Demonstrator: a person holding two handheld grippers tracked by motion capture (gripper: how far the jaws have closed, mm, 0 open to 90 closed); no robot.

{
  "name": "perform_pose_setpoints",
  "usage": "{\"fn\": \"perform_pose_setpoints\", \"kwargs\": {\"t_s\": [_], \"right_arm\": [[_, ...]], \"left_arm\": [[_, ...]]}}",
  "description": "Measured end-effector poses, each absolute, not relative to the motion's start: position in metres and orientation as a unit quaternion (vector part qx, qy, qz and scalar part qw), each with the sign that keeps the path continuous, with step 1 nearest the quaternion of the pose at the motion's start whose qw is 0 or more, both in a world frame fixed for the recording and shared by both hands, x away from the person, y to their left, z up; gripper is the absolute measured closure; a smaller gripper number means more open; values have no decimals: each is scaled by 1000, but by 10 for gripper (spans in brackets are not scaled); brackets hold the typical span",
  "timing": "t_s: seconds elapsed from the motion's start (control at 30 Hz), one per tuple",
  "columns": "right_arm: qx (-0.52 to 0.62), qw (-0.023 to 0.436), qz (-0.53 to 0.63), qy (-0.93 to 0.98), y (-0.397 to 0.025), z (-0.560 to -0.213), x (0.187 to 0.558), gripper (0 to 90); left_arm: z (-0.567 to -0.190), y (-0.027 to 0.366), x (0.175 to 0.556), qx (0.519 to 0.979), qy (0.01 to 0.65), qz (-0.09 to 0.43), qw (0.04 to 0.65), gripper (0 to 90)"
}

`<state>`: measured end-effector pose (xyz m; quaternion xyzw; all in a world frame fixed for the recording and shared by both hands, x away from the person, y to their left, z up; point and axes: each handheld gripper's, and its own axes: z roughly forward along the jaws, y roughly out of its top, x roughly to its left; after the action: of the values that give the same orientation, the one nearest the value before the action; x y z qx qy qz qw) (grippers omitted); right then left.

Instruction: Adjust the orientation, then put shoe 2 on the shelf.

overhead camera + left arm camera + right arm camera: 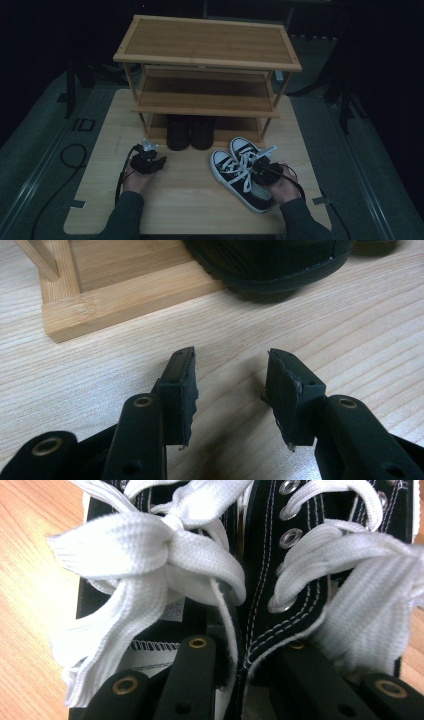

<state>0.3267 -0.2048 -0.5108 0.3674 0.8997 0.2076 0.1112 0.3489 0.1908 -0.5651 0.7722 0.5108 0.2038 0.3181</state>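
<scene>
A pair of black canvas sneakers (231,172) with white laces and white soles lies side by side on the front right of the wooden table (190,212), toes towards the rack. My right gripper (261,164) is shut on them. In the right gripper view its jaws (245,647) pinch the two inner side walls of the sneakers (265,555) together, under the lace bows. My left gripper (148,153) is held low over the table at front left, open and holding nothing. In the left gripper view its fingers (231,360) stand apart above bare wood.
A three-tier bamboo shoe rack (207,42) stands at the back of the table. A pair of dark shoes (190,132) sits on its bottom shelf, and one dark toe (280,265) shows just ahead of the left gripper. Cables trail off both grippers. The surroundings are dim.
</scene>
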Motion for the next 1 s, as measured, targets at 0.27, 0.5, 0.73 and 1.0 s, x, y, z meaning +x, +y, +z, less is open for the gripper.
{"fn": "perform_pose_setpoints", "kwargs": {"t_s": [0.27, 0.5, 0.73, 1.0], "right_arm": [[354, 113, 213, 903, -207, -510, 327, 843], [344, 110, 222, 906, -211, -510, 329, 846], [332, 108, 225, 910, -213, -510, 330, 847], [318, 106, 227, 914, -215, -508, 332, 848]], "left_arm": [[-565, 191, 349, 773, 509, 204, 319, 555], [-565, 191, 349, 772, 510, 204, 318, 555], [-565, 191, 349, 772, 510, 204, 318, 555], [-565, 191, 349, 773, 510, 204, 318, 555]]}}
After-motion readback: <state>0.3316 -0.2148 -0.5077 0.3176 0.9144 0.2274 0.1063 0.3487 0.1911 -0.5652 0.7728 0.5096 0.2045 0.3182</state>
